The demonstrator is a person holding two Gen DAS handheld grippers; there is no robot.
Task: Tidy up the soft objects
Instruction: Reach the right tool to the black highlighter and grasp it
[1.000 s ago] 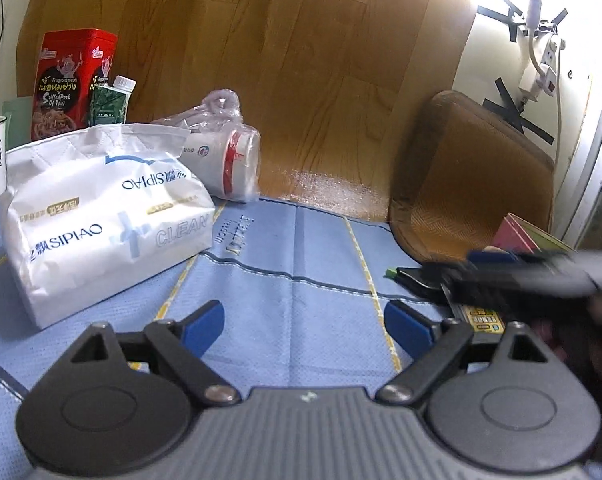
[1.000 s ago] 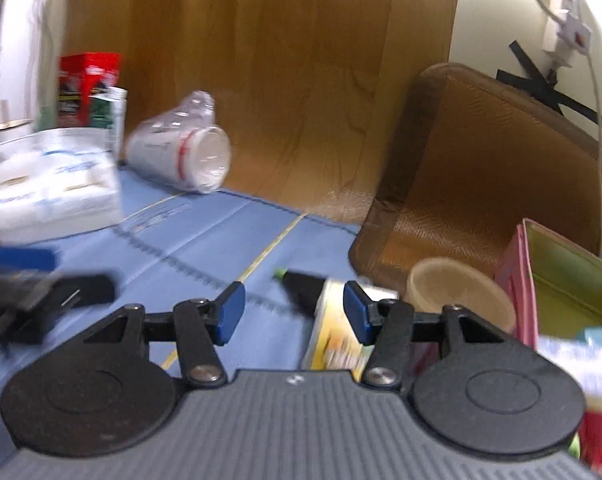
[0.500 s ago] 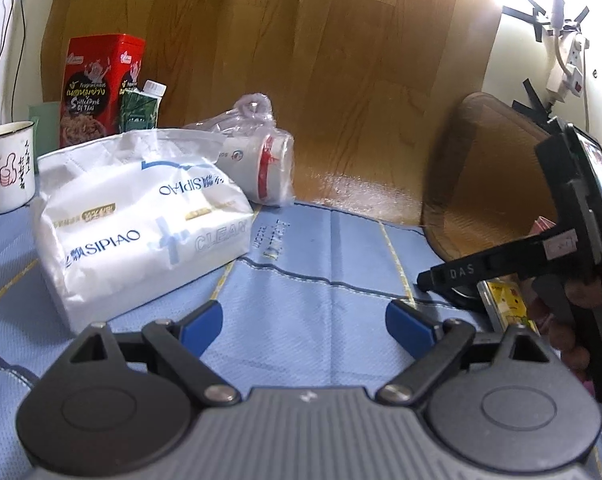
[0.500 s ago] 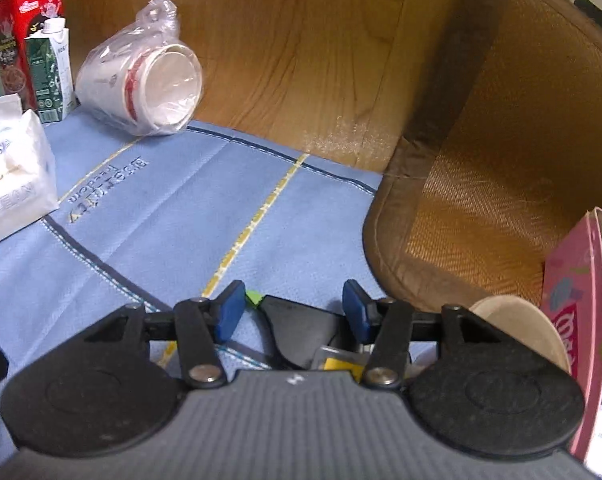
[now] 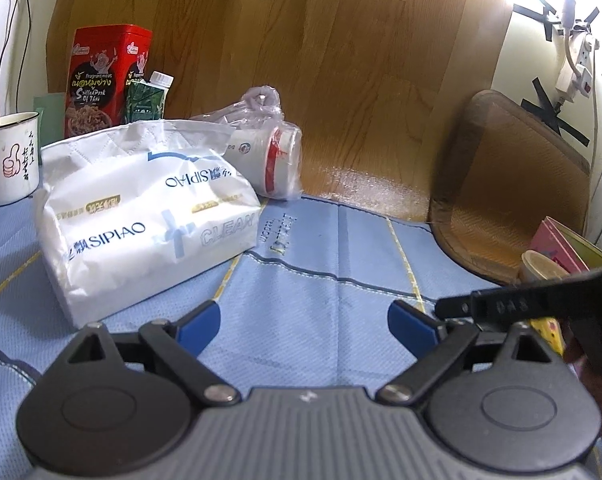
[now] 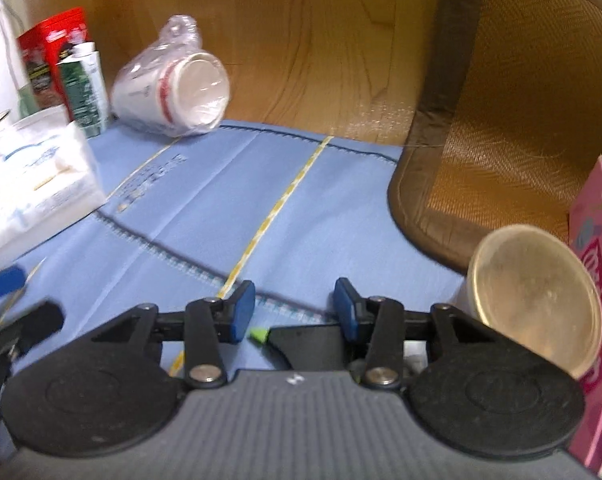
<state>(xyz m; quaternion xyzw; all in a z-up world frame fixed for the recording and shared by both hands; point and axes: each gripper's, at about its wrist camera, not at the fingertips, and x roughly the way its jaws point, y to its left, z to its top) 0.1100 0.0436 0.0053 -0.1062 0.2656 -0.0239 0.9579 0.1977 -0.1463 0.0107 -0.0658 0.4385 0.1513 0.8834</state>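
Note:
A white SIPIAO tissue pack point(image 5: 141, 216) lies on the blue cloth point(image 5: 325, 272), ahead and left of my left gripper point(image 5: 303, 322). The left gripper is open and empty, low over the cloth. The pack's edge also shows in the right wrist view point(image 6: 33, 196). My right gripper point(image 6: 295, 310) is open and hovers over a black pouch with a green tip point(image 6: 301, 340); the jaws stand either side of it without gripping. A plastic-wrapped stack of paper cups point(image 5: 269, 160) lies on its side by the wooden wall; it also shows in the right wrist view point(image 6: 173, 88).
A woven brown mat point(image 6: 521, 120) leans at the right. A pink box point(image 6: 597, 300) and a tan round cup point(image 6: 535, 296) sit at the right. A red tin point(image 5: 107, 80), green carton point(image 5: 147, 98) and white mug point(image 5: 9, 156) stand at the back left.
My right gripper has dropped lower and closer over the black pouch, which now sits mostly under its body. My left gripper has drawn back a little; the tissue pack looks slightly farther left.

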